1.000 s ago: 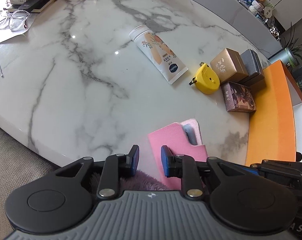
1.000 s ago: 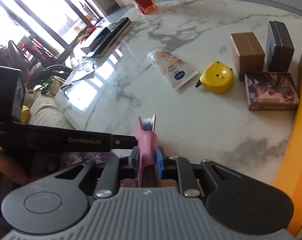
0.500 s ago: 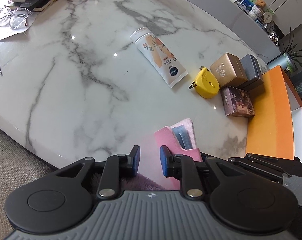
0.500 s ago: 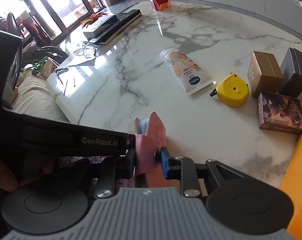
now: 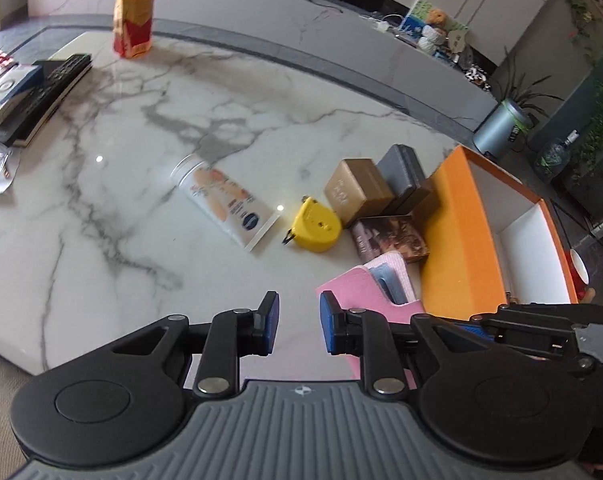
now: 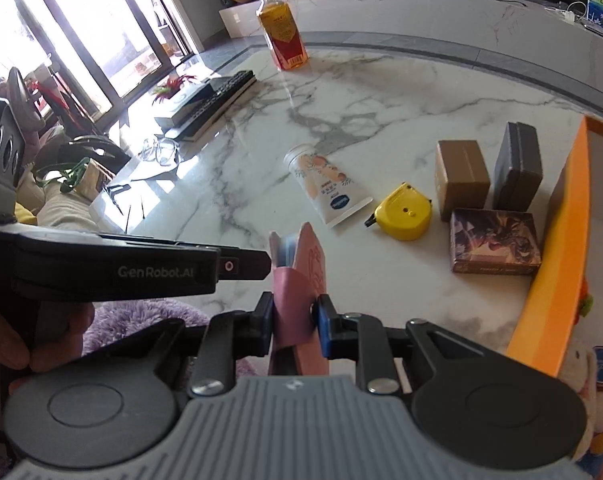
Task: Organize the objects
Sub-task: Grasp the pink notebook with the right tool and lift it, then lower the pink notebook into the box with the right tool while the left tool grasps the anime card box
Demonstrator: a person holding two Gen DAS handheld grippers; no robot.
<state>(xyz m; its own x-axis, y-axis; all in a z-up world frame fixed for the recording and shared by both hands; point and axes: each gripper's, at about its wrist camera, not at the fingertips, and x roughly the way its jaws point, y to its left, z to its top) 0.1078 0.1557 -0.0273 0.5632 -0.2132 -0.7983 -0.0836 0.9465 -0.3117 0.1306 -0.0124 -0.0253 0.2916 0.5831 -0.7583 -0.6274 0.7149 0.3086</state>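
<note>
**Colours ahead of your grippers**

Between your right gripper's (image 6: 292, 316) blue pads you have a pink wallet (image 6: 297, 280). Ahead lie a yellow tape measure (image 6: 401, 214), gold (image 6: 461, 178), grey (image 6: 517, 166) and dark illustrated (image 6: 495, 240) boxes on grey-veined white marble (image 6: 381, 120); right, an orange box (image 6: 557, 248).

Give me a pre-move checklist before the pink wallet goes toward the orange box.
1. Right gripper shut on wallet: ok.
2. Left gripper open and holding nothing: ok.
3. Wallet lifted off the table: cannot tell.
4. Orange box open, white inside showing: ok.
5. Room inside the box: cannot tell, its floor is mostly hidden.
6. Tape measure and printed box stand apart from the wallet: ok.
</note>
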